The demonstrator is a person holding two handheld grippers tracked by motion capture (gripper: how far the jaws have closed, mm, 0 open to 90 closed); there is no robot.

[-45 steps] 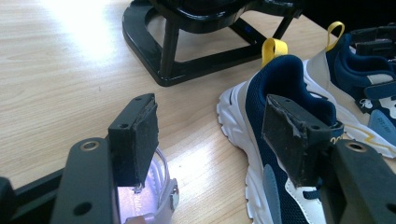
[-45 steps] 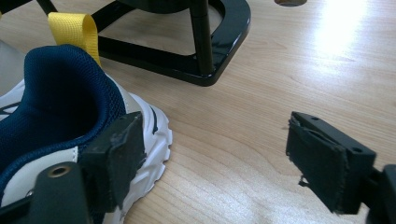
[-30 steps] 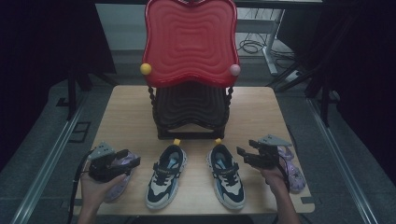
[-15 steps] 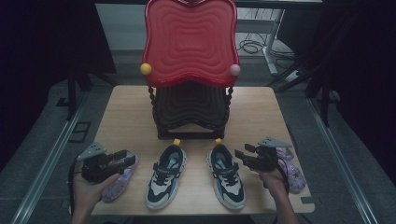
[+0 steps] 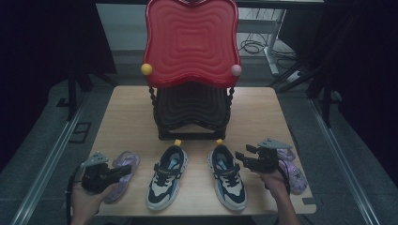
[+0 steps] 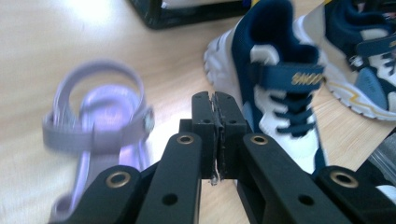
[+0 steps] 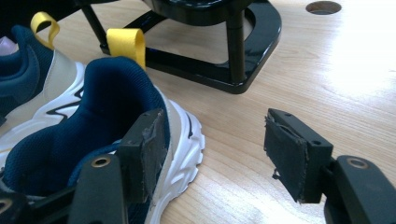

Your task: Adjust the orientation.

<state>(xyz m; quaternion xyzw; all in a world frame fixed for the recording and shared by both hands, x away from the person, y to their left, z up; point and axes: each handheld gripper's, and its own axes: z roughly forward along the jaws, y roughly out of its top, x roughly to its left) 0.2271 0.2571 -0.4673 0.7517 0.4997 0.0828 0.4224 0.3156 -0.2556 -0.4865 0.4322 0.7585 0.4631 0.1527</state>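
High view: our left gripper (image 5: 123, 170), jaws just closed on nothing, hovers by the purple sandal (image 5: 121, 174) (light, floppy; take its strap), while our right gripper (image 5: 241, 157) gapes beside the right sneaker (image 5: 227, 174).

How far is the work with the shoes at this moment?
Done: nothing visible. The left sneaker, right sneaker, left sandal and right sandal all lie on the table before the rack. In hand: the left gripper is shut on nothing beside the left sandal; the right gripper is open by the right sneaker's heel. Left: probably every shoe is yet to be gripped and moved.
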